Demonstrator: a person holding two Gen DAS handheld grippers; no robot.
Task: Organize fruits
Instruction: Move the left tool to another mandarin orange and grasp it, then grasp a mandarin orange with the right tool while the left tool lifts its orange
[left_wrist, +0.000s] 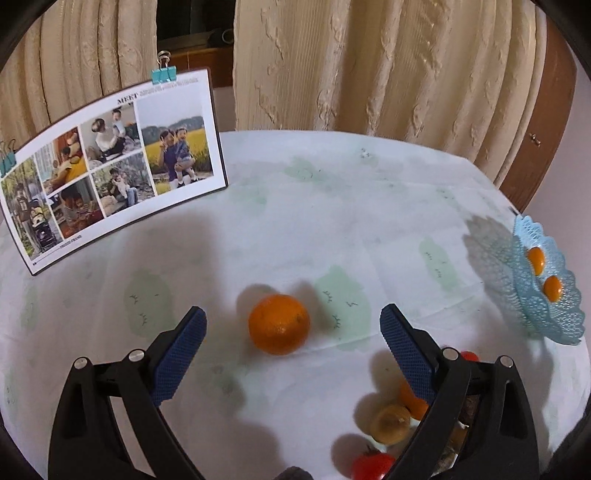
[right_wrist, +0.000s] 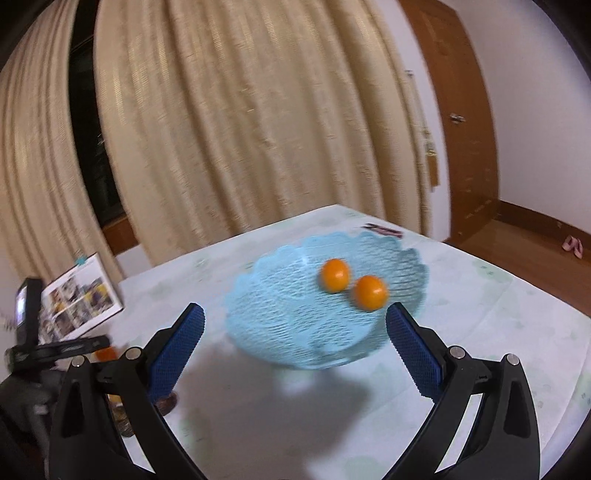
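A large orange (left_wrist: 279, 324) lies on the pale tablecloth between the blue pads of my left gripper (left_wrist: 293, 317), which stands open around it without touching. A light blue lace-pattern basket (left_wrist: 554, 314) sits at the table's right and holds two small orange fruits (left_wrist: 536, 259). In the right wrist view the same basket (right_wrist: 295, 317) lies just ahead of my open right gripper (right_wrist: 295, 317), with the two small fruits (right_wrist: 334, 275) (right_wrist: 370, 292) inside. Low on the right of the left wrist view lie a yellowish fruit (left_wrist: 390, 422), a red tomato (left_wrist: 373, 466) and another orange piece (left_wrist: 410, 400).
A photo board (left_wrist: 110, 170) held by teal binder clips stands at the back left of the table. Beige curtains (left_wrist: 369, 66) hang behind, and a wooden door (right_wrist: 465, 122) is at the right. The other gripper's black body (right_wrist: 44, 350) shows at the left of the right wrist view.
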